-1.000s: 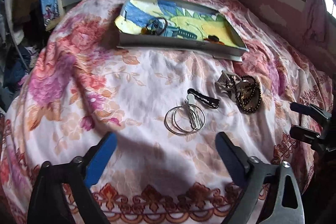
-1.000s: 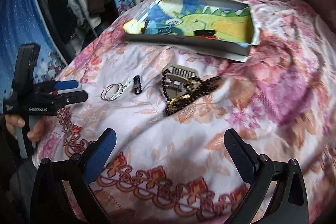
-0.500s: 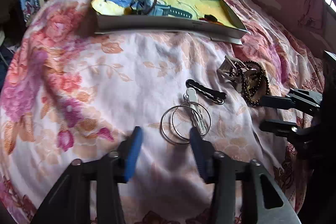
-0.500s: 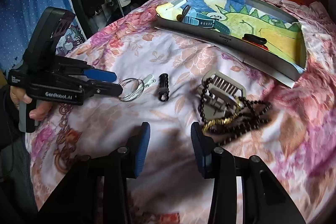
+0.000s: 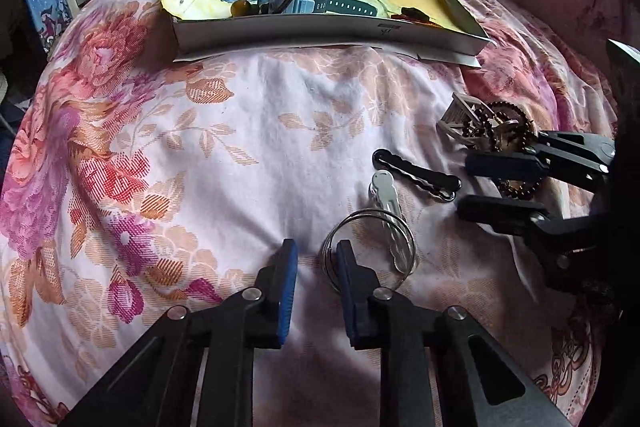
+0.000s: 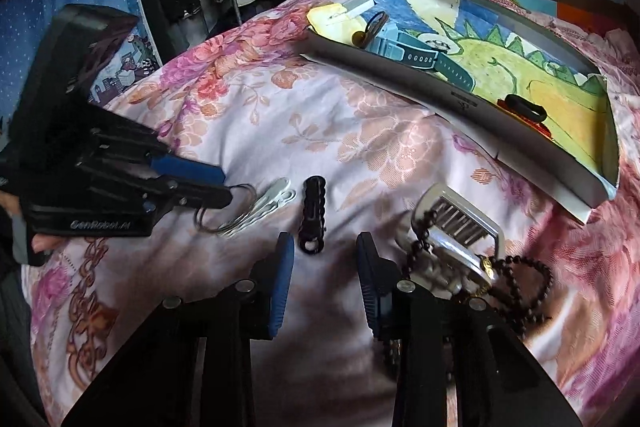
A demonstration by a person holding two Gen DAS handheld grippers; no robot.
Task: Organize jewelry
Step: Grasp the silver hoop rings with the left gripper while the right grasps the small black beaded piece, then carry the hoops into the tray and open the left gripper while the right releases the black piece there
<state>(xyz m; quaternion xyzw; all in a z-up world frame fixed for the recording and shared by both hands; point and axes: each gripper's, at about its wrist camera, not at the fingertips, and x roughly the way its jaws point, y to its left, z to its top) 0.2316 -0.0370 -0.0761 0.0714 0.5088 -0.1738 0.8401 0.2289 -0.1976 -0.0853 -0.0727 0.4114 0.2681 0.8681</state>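
left gripper [image 5: 313, 254]: jaws sitting partly open, a narrow gap, gripping nothing; right finger is touching the near rim of the hoop earrings [image 5: 370, 247]
hoops: lying flat just ahead-right of the left jaws, outside the gap, overlapping a silver hair clip [image 5: 386, 201]
right gripper [image 6: 325, 254]: jaws standing open and empty, pointing at the black hair clip [image 6: 313, 213]
black clip: lying just ahead of the right jaws, near end almost at the gap mouth; long axis is running roughly along the fingers, so the pads would be closing across its narrow width
nearer hand: right for the black clip, left for the hoops
beads and comb [image 6: 456, 247]: sitting beside the right finger, outside the gap
tray [image 6: 440, 107]: well ahead of both, already holding a watch [image 6: 416, 57]
risk: left jaws likely needing a shift right to straddle the hoop wire
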